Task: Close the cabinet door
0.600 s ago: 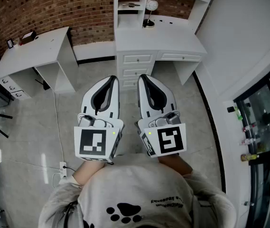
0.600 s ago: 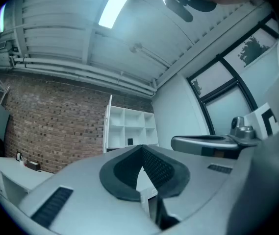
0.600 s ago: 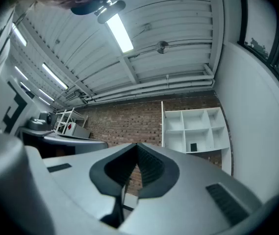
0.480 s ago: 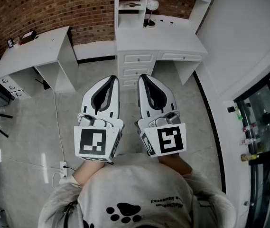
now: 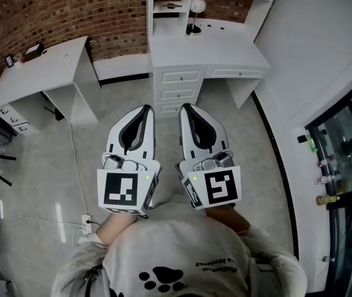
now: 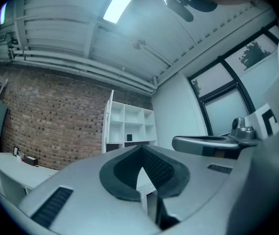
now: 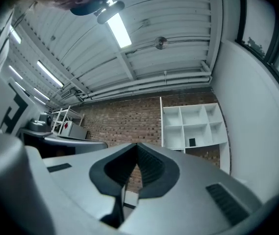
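A white desk-and-shelf unit (image 5: 177,54) stands against the brick wall, far ahead of both grippers. Its open white cubbies (image 6: 129,126) show in both gripper views, with a thin white panel (image 6: 109,121) upright along their left edge. That panel (image 7: 161,124) may be a door seen edge-on; I cannot tell. My left gripper (image 5: 146,109) and right gripper (image 5: 184,106) are held side by side above the floor, pointing at the unit's drawers (image 5: 177,78). The left gripper (image 6: 141,151) and the right gripper (image 7: 137,146) are both shut, tips together, with nothing between them.
A second white desk (image 5: 39,67) stands at the left against the brick wall. A power strip (image 5: 86,220) with a cable lies on the tiled floor at the lower left. A glass-fronted case (image 5: 343,159) with bottles lines the right wall.
Both grippers sit slightly lower in the head view than before. They stay shut and side by side.
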Tool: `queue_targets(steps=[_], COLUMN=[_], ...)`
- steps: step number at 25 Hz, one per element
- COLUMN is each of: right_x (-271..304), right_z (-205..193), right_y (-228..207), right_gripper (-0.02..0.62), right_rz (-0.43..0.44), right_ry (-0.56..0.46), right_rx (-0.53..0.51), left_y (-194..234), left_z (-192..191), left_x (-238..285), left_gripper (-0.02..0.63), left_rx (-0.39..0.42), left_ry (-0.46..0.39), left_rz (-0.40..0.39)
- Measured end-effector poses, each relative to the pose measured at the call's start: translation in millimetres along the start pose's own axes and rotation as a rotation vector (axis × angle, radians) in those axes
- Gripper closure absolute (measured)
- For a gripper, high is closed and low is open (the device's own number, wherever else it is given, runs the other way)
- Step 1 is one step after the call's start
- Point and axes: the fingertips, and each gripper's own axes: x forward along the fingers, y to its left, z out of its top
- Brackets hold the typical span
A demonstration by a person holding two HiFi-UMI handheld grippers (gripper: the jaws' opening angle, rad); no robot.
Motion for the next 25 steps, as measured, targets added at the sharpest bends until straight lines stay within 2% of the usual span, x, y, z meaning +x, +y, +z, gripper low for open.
queue_targets(steps=[4, 13, 25], right_x=[7.2, 46.0, 149.7], right_z=[-2.4, -17.6, -43.2], right_y=[-7.1, -22.8, -88.0], right_gripper=[0.577, 0.577, 0.577], right_rz=[-0.013, 0.002, 0.04], right_ry=[-0.014, -0.033, -0.076], right_rx=[0.026, 0.028, 0.037], left_y=[1.1, 22.4, 66.1], left_z=[-6.9, -21.4, -29.3], left_x=[10.2, 49.4, 163.2], left_gripper=[0.597, 0.597, 0.597], left_rx=[-0.012, -0.012, 0.003], left_ry=[-0.001, 0.006, -0.011], left_rz=[-0.03, -0.02, 0.03])
